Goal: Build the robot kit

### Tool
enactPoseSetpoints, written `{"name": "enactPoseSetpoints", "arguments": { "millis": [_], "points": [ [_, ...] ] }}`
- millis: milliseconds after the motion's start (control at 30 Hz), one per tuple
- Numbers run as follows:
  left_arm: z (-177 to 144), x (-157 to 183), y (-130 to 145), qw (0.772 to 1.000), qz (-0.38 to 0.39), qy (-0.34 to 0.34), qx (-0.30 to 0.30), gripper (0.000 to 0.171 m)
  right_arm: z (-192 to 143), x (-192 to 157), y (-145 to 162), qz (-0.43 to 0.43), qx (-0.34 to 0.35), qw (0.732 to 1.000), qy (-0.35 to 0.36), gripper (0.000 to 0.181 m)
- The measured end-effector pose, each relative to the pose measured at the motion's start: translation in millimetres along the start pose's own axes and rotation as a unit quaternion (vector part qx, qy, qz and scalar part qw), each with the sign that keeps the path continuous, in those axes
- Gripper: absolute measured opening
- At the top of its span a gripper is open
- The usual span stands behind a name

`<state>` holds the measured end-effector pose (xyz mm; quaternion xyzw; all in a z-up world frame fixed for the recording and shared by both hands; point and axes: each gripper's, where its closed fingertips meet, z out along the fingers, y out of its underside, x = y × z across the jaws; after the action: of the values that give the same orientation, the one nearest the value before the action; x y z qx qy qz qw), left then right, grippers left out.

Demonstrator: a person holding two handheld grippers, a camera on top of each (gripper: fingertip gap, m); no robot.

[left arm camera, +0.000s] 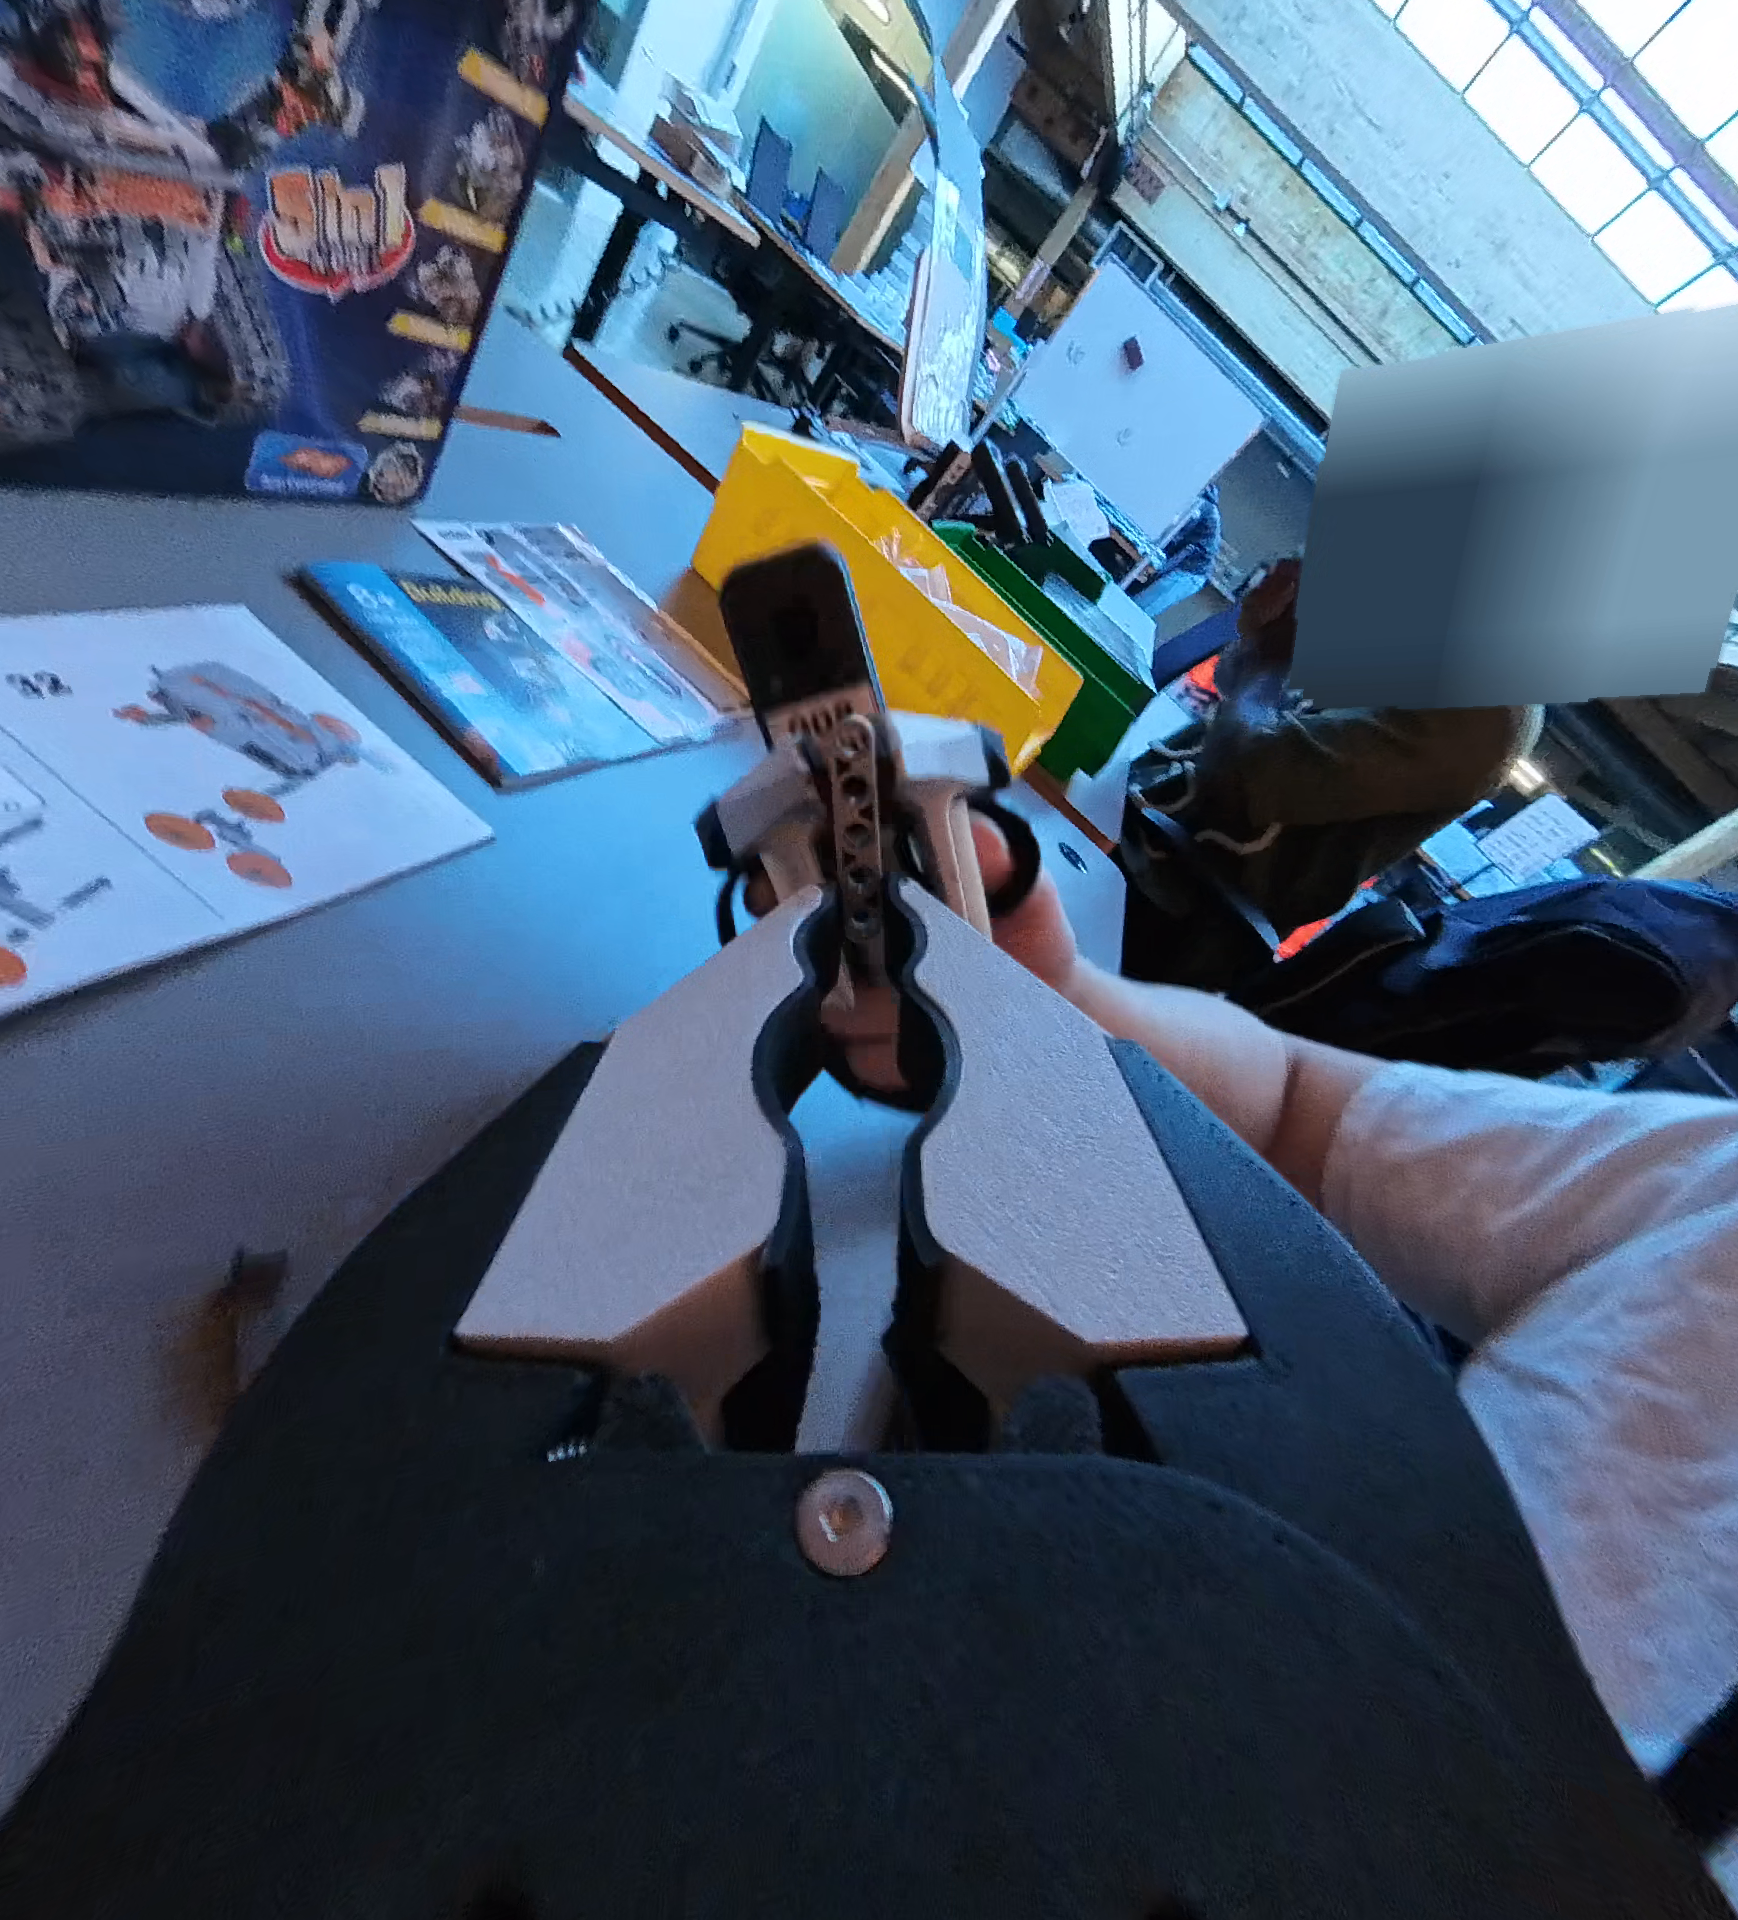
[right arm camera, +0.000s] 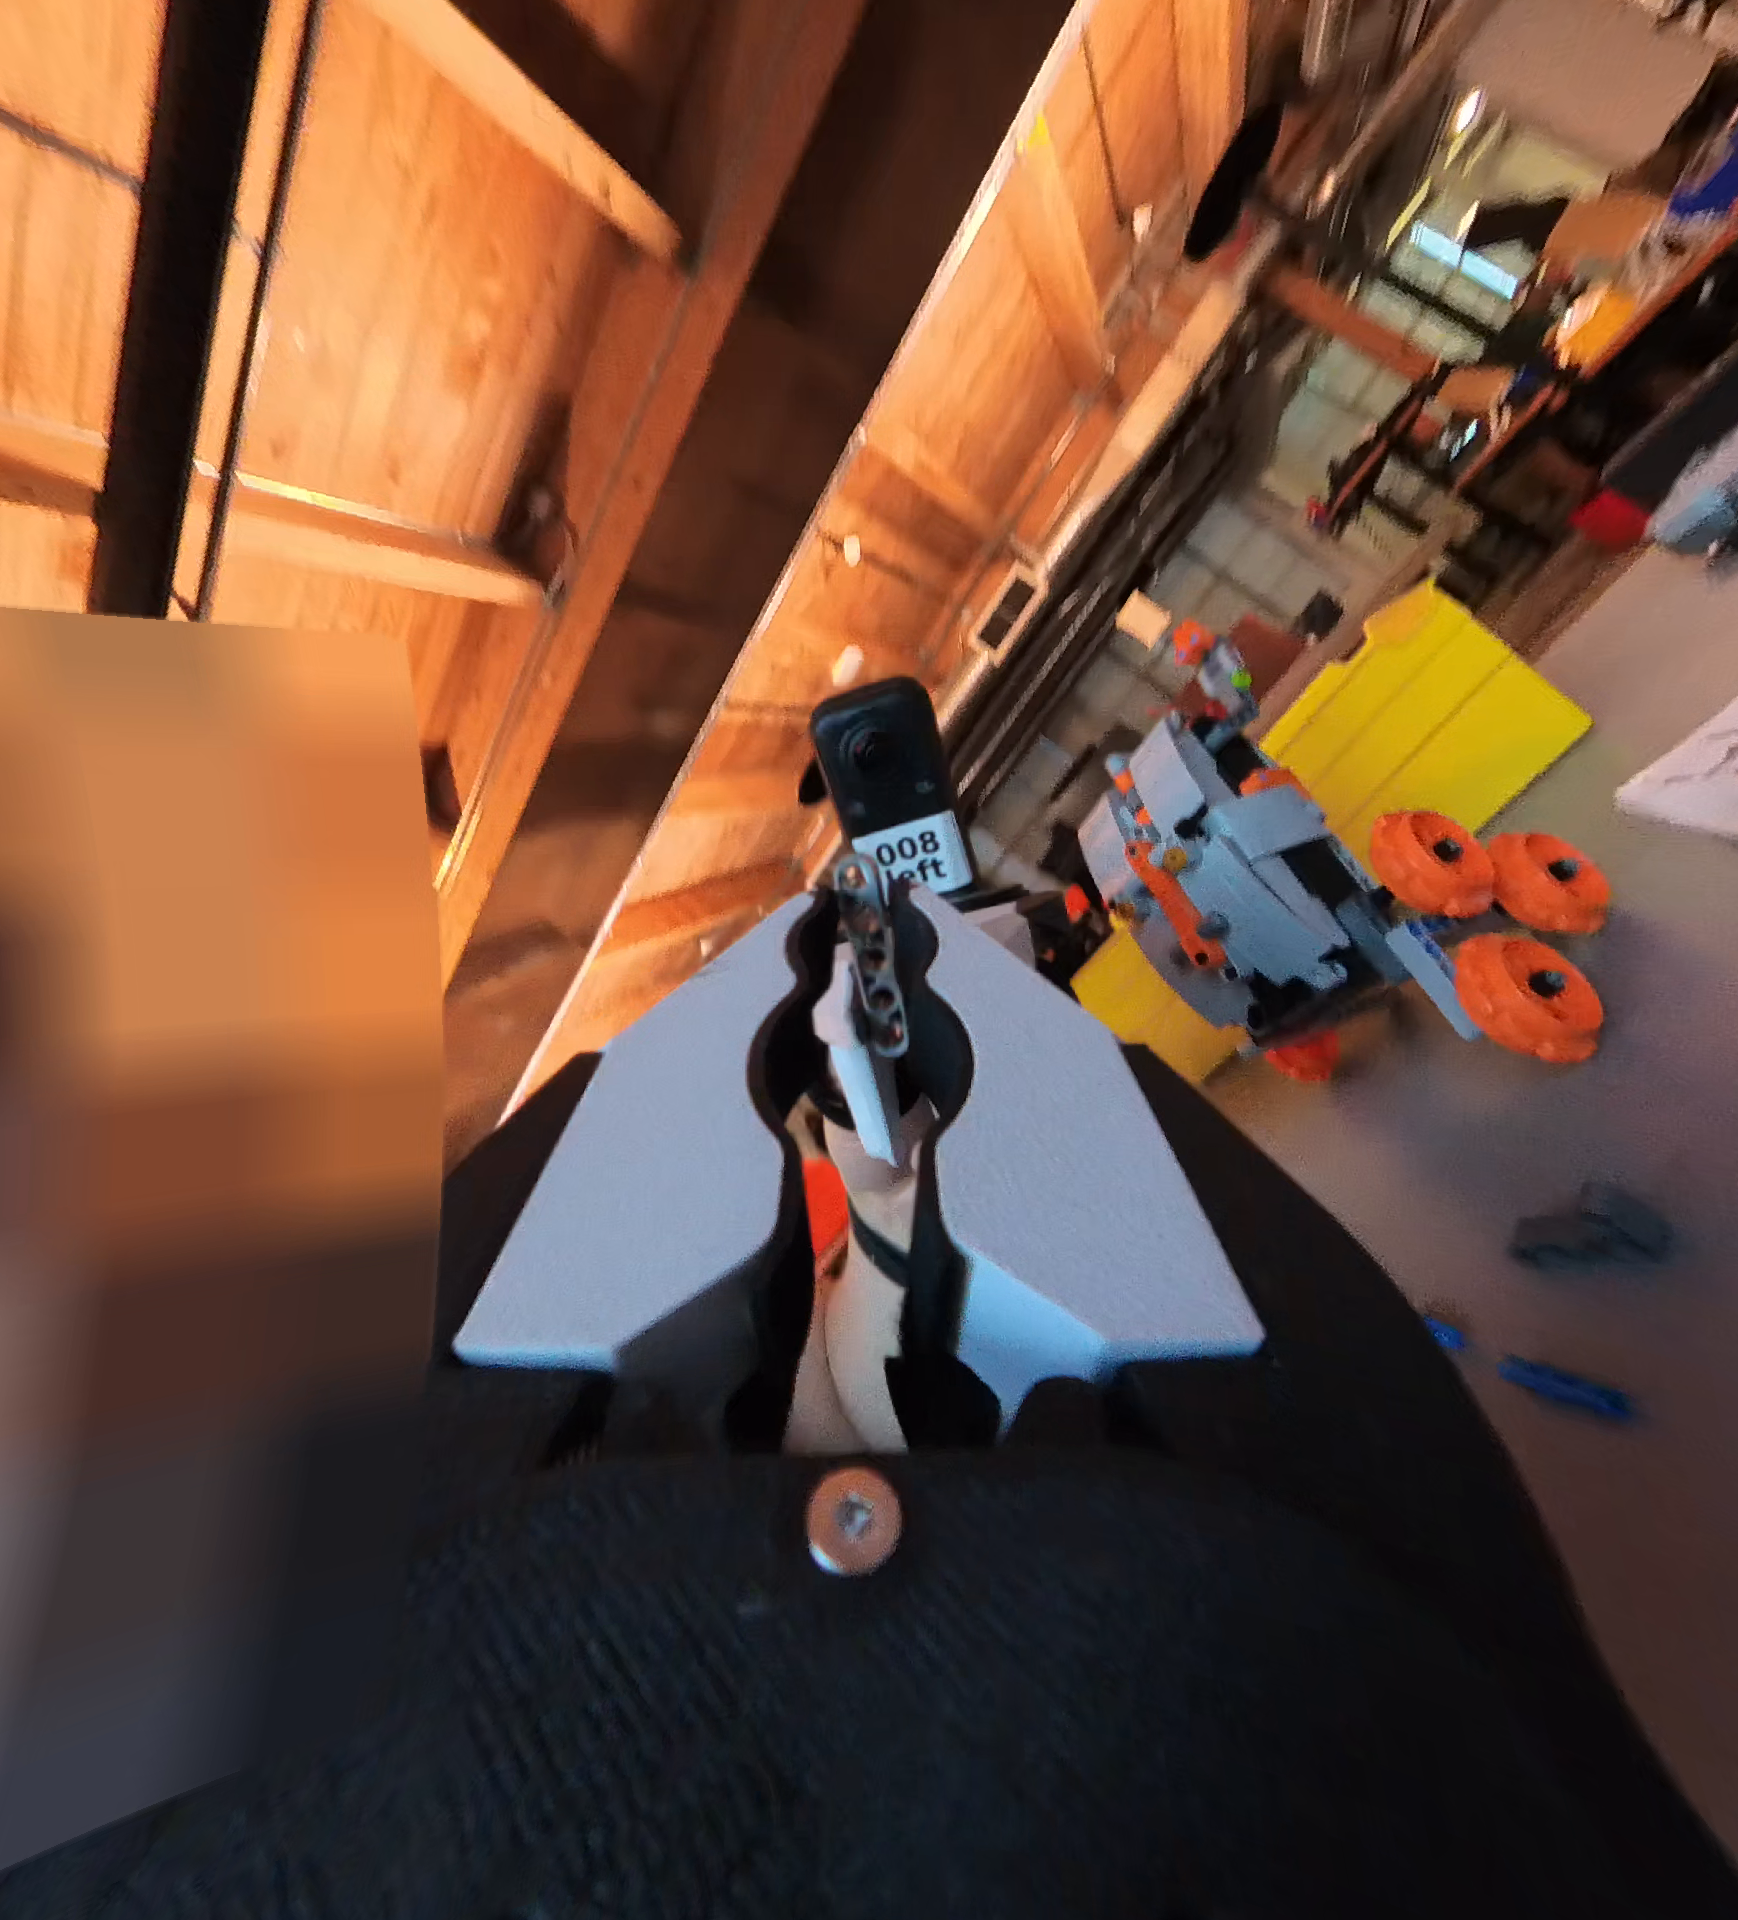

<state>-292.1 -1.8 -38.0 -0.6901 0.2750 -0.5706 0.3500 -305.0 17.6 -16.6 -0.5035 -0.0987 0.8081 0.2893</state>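
A thin dark grey beam with a row of holes [left arm camera: 857, 831] is held in the air between the two grippers, which face each other tip to tip. My left gripper [left arm camera: 860, 906] is shut on one end of it. My right gripper [right arm camera: 863, 909] is shut on the same beam [right arm camera: 873, 971], and in the left wrist view the right gripper [left arm camera: 849, 795] shows end-on with a hand behind it. Each view shows the other gripper's black camera, in the left wrist view [left arm camera: 797, 644] and in the right wrist view [right arm camera: 880, 769].
A grey brick vehicle [right arm camera: 1249, 883] with orange wheels stands on the grey table [left arm camera: 429, 1039] by a yellow bin [right arm camera: 1436, 707]. Loose blue pieces [right arm camera: 1561, 1387] and a grey piece [right arm camera: 1592, 1231] lie nearby. An instruction sheet [left arm camera: 169, 790], booklets [left arm camera: 532, 655], the kit box [left arm camera: 221, 239] and yellow [left arm camera: 875, 613] and green [left arm camera: 1062, 644] bins lie ahead. Left and right tips are no more than a few centimetres apart. The grey brick vehicle [right arm camera: 1249, 883] is about 15 centimetres from both grippers' fingertips.
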Motion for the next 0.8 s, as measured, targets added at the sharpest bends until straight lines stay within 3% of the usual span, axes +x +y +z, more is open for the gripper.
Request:
{"name": "enactPoseSetpoints", "arguments": {
  "millis": [100, 267, 433, 467, 667, 733, 800],
  "points": [
    [-11.1, 0.3, 18.4, 1.000, -0.015, 0.004, -0.013, 0.005, -2.5, 4.4, 4.8, -0.020, -0.059, 0.998, 0.018, 0.024],
    [-20.9, -13.3, 37.2, 0.999, 0.014, -0.032, -0.037, 0.005, -2.7, 17.0, 27.1, -0.072, -0.152, 0.984, 0.054, 0.028],
    [-19.4, -16.3, 43.4, 0.998, 0.018, -0.021, -0.051, 0.005, 1.6, 26.7, 42.7, -0.094, -0.190, 0.975, 0.072, 0.024],
    [-19.0, -17.0, 43.1, 0.998, 0.015, -0.017, -0.050, 0.005, 0.7, 28.3, 46.4, -0.102, -0.203, 0.971, 0.074, 0.013],
    [-16.5, -23.7, 41.5, 0.999, 0.026, -0.015, -0.041, 0.007, -1.9, 38.0, 41.8, -0.102, -0.195, 0.971, 0.098, 0.006],
    [-15.2, -28.8, 37.2, 0.998, 0.037, -0.030, -0.042, 0.029, -1.6, 35.7, 40.2, -0.089, -0.188, 0.974, 0.087, 0.007],
    [-13.3, -29.8, 33.8, 0.997, 0.040, -0.025, -0.053, 0.022, -1.6, 37.4, 38.7, -0.086, -0.183, 0.975, 0.090, 0.007]
  ]
}}
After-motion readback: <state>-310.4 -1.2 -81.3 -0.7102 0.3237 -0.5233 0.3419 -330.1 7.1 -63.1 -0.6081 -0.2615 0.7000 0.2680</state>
